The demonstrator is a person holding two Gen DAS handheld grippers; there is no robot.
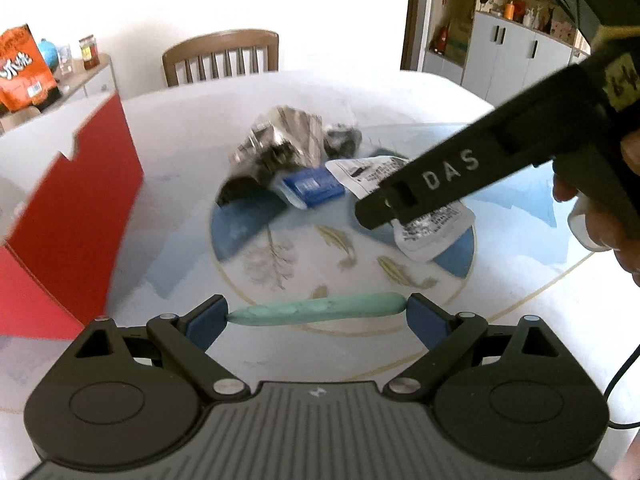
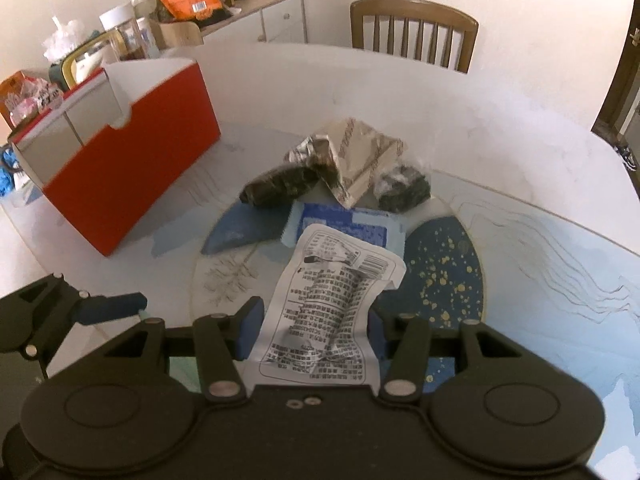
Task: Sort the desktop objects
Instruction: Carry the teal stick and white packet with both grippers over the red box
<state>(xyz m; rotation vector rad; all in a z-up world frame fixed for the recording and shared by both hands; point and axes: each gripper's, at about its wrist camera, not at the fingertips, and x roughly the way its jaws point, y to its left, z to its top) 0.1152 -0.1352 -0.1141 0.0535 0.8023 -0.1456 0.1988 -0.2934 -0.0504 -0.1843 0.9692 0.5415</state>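
My left gripper [image 1: 318, 311] is shut lengthwise on a mint-green, stick-like object [image 1: 352, 305], one blue pad on each end, above the patterned table [image 1: 520, 320]. My right gripper [image 2: 314, 330] is shut on a crinkled white printed packet [image 2: 328, 280], which sticks out forward between its blue pads. In the left wrist view that right gripper [image 1: 384, 210] reaches in from the upper right, and the white packet [image 1: 432, 236] hangs from its tip. A blue packet [image 2: 344, 224] lies on the table beyond it. In the right wrist view my left gripper's finger [image 2: 112, 308] shows at the lower left.
An open red box [image 2: 132, 176] with white dividers stands on the left. A crumpled silver wrapper [image 2: 360, 152] and two dark packets [image 2: 280, 186] lie mid-table behind the blue packet. A wooden chair [image 2: 412, 28] stands at the far edge. A cluttered sideboard [image 2: 248, 12] is at the back left.
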